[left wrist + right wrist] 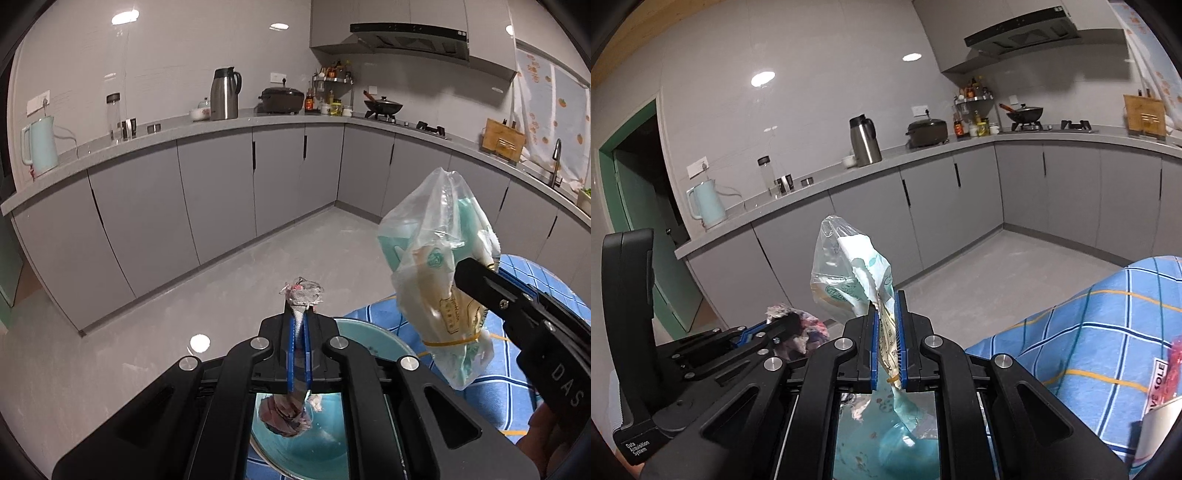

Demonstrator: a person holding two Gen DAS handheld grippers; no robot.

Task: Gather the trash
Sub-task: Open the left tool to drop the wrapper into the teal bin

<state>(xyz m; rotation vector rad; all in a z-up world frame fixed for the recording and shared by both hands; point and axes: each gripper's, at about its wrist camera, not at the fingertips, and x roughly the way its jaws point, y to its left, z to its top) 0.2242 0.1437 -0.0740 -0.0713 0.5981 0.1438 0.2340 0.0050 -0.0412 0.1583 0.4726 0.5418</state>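
Note:
My left gripper [301,314] is shut on a crumpled greyish-pink wrapper [302,291]. The wrapper pokes out past the fingertips and hangs in a bunch below the jaws. Under it stands a teal bowl [373,334]. My right gripper [887,306] is shut on a clear plastic bag [846,273] stuffed with teal and cream packaging and bound with a rubber band. In the left wrist view that bag [439,258] is held up at the right by the right gripper [463,271]. The right wrist view shows the left gripper [792,320] at the left with its wrapper [812,328].
A blue checked tablecloth [1089,332] covers the table under both grippers. A red packet [1174,365] lies at its right edge. Beyond are the grey floor [295,251], an L-shaped counter with cabinets [221,177], a kettle [38,146] and a steel jug [224,94].

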